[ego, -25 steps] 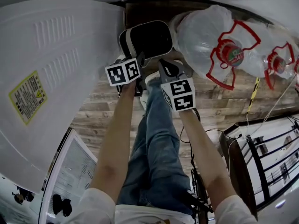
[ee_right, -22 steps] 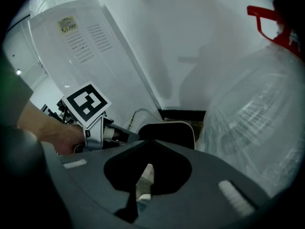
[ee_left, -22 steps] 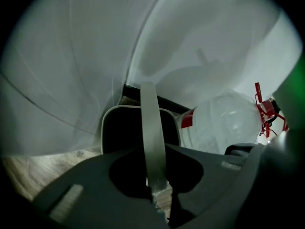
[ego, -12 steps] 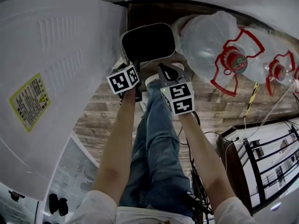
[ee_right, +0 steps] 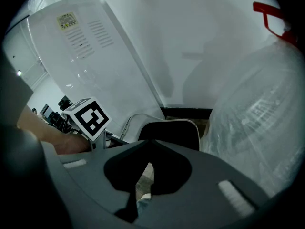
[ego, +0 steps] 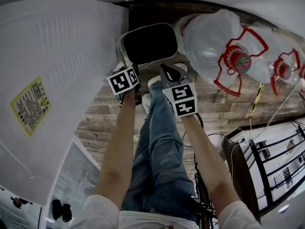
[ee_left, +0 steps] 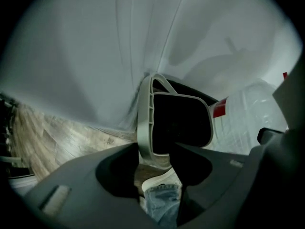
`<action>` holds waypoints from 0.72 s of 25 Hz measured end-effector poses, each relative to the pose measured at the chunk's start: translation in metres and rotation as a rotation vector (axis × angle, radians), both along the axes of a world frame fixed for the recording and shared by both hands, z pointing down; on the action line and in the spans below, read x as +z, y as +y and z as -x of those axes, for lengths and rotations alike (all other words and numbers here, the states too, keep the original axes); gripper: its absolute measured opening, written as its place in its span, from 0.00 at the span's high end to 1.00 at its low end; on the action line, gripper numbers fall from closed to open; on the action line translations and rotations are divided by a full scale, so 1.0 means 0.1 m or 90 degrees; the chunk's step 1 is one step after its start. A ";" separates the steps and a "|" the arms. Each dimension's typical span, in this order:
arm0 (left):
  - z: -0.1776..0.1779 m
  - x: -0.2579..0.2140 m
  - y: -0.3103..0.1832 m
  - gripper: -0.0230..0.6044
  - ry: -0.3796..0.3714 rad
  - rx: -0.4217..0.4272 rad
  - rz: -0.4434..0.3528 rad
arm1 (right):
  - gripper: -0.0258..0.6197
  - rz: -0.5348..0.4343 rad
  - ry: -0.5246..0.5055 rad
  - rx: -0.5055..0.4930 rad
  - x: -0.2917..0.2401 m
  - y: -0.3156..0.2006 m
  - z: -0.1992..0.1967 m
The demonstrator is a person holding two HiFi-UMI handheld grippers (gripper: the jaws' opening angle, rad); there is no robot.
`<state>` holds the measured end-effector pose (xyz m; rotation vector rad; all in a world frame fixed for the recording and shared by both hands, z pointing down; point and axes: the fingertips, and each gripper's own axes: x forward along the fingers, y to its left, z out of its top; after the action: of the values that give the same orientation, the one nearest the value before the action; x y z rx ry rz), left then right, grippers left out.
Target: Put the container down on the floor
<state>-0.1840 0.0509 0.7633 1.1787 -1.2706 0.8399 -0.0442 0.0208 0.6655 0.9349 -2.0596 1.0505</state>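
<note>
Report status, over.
Left tool shut on container rim. Right tool shut, empty. Appliance and jug flank container closely.

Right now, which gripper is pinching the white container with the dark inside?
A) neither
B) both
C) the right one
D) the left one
D: in the left gripper view, the left gripper has its jaws closed on the rim of the container, while the right gripper has its jaws together with nothing between them and the container lies beyond them.
</note>
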 end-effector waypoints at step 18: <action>-0.02 -0.21 0.17 0.65 -0.027 0.053 0.032 | 0.92 -0.037 0.015 -0.017 -0.32 -0.04 0.06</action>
<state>-0.1821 0.0677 0.7422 1.1853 -1.2355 0.9569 -0.0500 0.0169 0.6336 0.9419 -2.0871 0.9651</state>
